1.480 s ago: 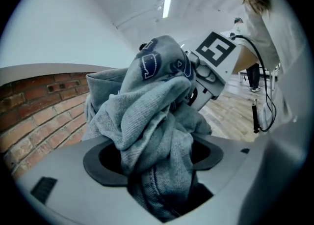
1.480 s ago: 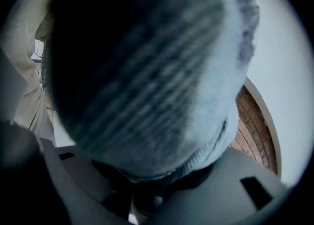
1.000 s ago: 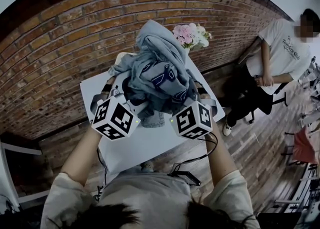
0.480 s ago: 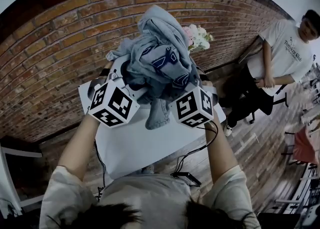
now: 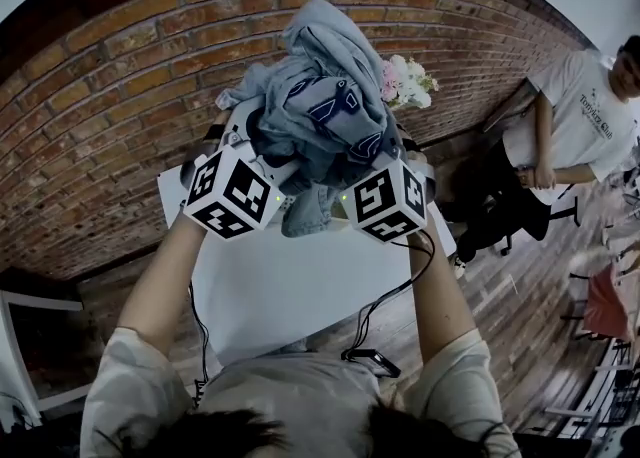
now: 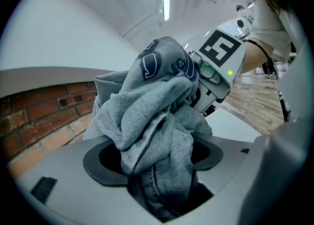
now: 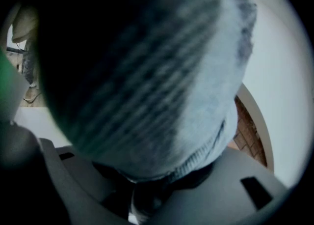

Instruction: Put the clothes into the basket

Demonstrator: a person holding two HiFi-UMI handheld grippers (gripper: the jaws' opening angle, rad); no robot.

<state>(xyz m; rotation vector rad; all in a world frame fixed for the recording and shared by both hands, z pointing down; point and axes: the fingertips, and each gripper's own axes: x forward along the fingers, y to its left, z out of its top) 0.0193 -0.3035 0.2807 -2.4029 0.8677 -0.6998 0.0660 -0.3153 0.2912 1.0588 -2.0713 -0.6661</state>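
Note:
A bundle of grey clothes, sweatshirt cloth with dark blue print and a denim piece, hangs in the air above the white table. Both grippers hold it from below. My left gripper is shut on a thick fold of grey cloth and denim. Cloth fills nearly the whole right gripper view, with my right gripper shut on it. The marker cubes show at the left and the right of the bundle. The right gripper's cube also appears beyond the bundle. No basket is in view.
A bunch of pink and white flowers stands at the table's far edge by the brick wall. A person in a white T-shirt sits at the right. Cables hang from the grippers over the table's near edge.
Both grippers have raised the bundle higher and a little farther from me. The hanging denim end has come up off the table.

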